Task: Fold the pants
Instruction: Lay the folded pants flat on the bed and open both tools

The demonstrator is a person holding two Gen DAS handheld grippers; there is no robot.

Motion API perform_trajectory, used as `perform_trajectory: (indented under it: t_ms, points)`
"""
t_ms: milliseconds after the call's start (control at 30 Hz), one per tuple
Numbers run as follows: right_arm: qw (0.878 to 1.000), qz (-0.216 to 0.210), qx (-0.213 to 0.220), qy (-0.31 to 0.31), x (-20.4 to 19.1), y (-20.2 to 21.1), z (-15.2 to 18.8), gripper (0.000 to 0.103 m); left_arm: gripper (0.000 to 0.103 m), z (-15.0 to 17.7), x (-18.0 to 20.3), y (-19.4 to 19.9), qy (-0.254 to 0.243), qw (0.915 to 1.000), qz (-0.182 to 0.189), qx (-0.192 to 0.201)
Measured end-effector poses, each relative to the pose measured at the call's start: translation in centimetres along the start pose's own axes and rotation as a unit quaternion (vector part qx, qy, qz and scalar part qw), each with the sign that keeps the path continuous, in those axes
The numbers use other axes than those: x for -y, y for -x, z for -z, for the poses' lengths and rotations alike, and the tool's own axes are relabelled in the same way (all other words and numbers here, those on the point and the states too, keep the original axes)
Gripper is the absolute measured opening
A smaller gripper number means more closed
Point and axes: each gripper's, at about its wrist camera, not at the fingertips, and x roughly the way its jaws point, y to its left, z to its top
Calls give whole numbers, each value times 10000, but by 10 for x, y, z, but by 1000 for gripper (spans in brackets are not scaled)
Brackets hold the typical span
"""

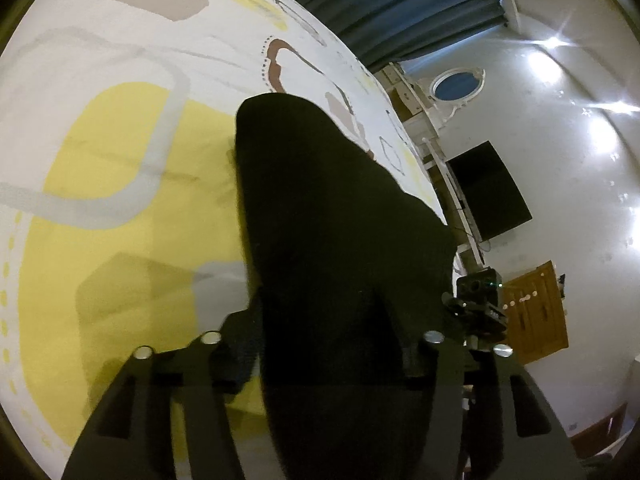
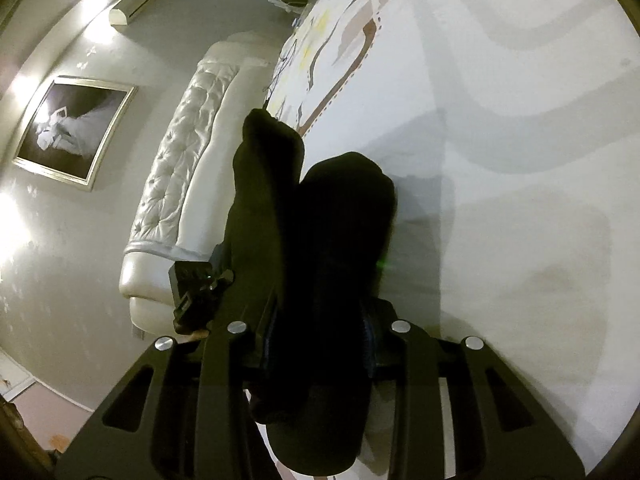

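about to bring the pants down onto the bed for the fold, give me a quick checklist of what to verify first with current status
1. Left gripper has cloth between its jaws: ok, the black pants fill the gap.
2. Right gripper has cloth between its jaws: ok, the pants fill the gap there too.
3. Pants lifted off the bedspread: ok, they hang above it and cast shadows on it.
4. Bedspread under the pants free of other items: ok in the parts both views show.
5. Legs lined up edge to edge: cannot tell, the dark cloth hides seams and hems.
6. Pants clear of the white headboard: ok, it stands off to the side.
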Motion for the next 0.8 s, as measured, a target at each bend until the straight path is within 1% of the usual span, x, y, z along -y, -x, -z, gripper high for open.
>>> perform_trajectory:
  t_ms: [100,167,300,367,400,433,500,533,567,600,633,667,700,767,800]
  points:
    - [10000,-12,48,-51,3,2,2,31,62,2,0,3,-31,10000,-25,61]
    - [9999,-47,124,-93,6,8,5,31,71,5,3,9,-134,9996,-184,162]
    - [9993,-89,310,-180,12,22,13,32,76,10,5,23,-252,9978,-465,389]
    - [9990,-50,393,-194,14,31,18,36,81,19,9,33,-315,9952,-723,581]
    - [9987,37,469,-205,15,39,22,36,82,22,10,37,-353,9938,-835,640]
    - [9983,144,519,-201,15,44,26,36,83,29,14,43,-442,9905,-1059,759]
    - [9970,397,647,-153,13,58,37,41,84,38,20,51,-576,9837,-1425,932]
    - [9960,518,723,-119,11,64,42,46,85,47,26,57,-692,9758,-1764,1089]
    - [9944,679,812,-74,8,69,48,55,85,53,29,61,-771,9698,-1984,1193]
    - [9917,904,915,12,3,76,55,60,85,58,32,63,-839,9648,-2148,1267]
    - [9883,1136,1009,109,-2,80,62,72,85,66,37,65,-943,9567,-2400,1350]
    - [9841,1386,1093,218,-9,83,70,81,85,74,42,66,-1054,9477,-2660,1417]
    - [9763,1781,1175,373,-19,83,81,83,85,83,48,66,-1150,9380,-2915,1481]
    - [9619,2353,1243,624,-31,81,98,85,86,94,56,63,-1274,9256,-3216,1533]
    - [9508,2717,1280,766,-39,77,108,86,86,100,61,61,-1329,9208,-3323,1551]
